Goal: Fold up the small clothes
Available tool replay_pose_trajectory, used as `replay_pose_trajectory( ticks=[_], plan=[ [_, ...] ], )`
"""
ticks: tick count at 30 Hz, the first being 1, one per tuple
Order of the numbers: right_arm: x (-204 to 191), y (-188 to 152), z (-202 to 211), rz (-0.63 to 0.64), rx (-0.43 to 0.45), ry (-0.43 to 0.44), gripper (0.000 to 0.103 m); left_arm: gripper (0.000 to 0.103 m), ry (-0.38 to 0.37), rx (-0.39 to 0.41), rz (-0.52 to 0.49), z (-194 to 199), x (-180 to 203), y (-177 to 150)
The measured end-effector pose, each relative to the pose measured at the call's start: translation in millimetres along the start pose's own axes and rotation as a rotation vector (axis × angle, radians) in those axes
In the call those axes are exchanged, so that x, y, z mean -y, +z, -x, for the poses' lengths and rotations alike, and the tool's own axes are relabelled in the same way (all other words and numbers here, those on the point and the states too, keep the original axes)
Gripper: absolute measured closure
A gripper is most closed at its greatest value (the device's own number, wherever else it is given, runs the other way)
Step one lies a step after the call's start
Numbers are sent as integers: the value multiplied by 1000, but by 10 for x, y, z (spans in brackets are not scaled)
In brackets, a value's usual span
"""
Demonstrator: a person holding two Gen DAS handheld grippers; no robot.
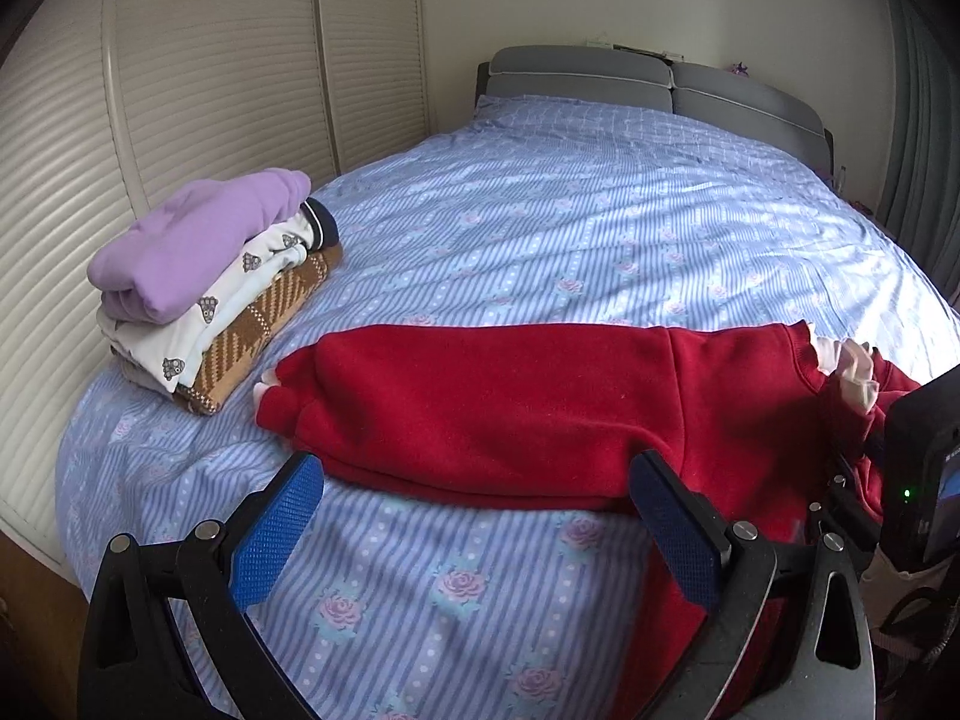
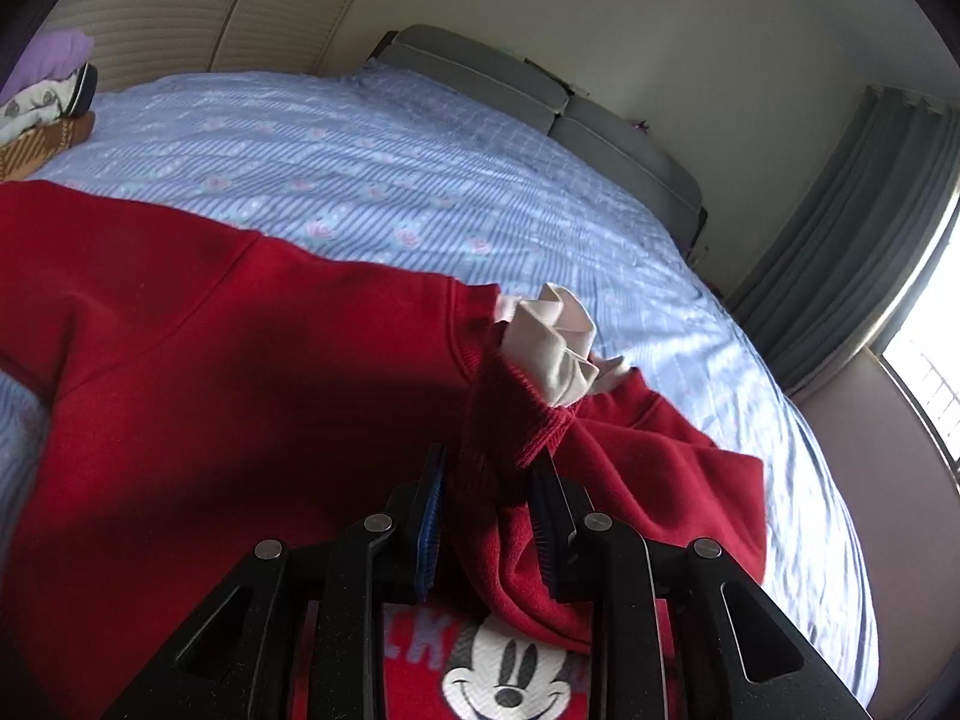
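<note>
A red sweater [image 1: 510, 408] lies spread across the near part of the bed, with one sleeve end [image 1: 276, 402] pointing left and a white inner collar [image 1: 852, 378] at the right. My left gripper [image 1: 477, 471] stands wide open just over the sweater's near edge, with nothing pinched between its blue pads [image 1: 276, 534]. In the right wrist view my right gripper [image 2: 489, 462] is shut on a bunch of the red sweater [image 2: 210, 390] by its ribbed neckline [image 2: 516, 420], and the white collar [image 2: 558, 342] sticks up beyond the fingertips. A cartoon mouse print [image 2: 510, 678] shows below the jaws.
A stack of folded clothes [image 1: 204, 282], purple on top, sits at the bed's left edge. The blue striped floral sheet [image 1: 570, 228] stretches back to a grey headboard [image 1: 648, 84]. Slatted wardrobe doors [image 1: 198, 72] stand at the left, and a curtain and window [image 2: 870, 228] at the right.
</note>
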State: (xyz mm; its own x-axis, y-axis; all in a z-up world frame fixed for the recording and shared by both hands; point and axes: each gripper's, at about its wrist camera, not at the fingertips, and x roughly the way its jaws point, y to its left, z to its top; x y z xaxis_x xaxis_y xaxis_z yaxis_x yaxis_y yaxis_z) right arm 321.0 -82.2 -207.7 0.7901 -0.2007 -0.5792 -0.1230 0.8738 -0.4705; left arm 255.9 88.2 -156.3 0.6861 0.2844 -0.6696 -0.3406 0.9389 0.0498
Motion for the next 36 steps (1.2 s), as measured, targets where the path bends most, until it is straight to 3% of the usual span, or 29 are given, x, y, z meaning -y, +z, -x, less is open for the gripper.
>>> replay_pose_trajectory(
  ticks=[3, 6, 10, 13, 15, 22, 28, 36],
  plan=[
    [-112, -16, 32, 22, 9, 31, 64, 0, 2, -2, -1, -11, -20, -14],
    [-138, -16, 144, 24, 37, 66, 63, 0, -14, 6, -5, 11, 1, -8],
    [85, -40, 294, -107, 44, 153, 63, 0, -68, 28, -34, 114, 132, 9],
    [393, -143, 446, -214, 60, 180, 56, 0, -147, 45, -67, 176, 318, 42],
    [615, -222, 537, -278, 78, 165, 51, 0, -204, 56, -98, 209, 494, 71],
    [1372, -530, 578, -498, 46, 65, 50, 0, -359, 96, -226, 218, 1199, 157],
    [1711, -812, 457, -618, 8, 18, 50, 10, -382, 104, -349, 38, 1616, 175],
    [1857, -1004, 280, -687, -19, 12, 50, 27, -423, -7, -338, -404, 1705, 127]
  ],
)
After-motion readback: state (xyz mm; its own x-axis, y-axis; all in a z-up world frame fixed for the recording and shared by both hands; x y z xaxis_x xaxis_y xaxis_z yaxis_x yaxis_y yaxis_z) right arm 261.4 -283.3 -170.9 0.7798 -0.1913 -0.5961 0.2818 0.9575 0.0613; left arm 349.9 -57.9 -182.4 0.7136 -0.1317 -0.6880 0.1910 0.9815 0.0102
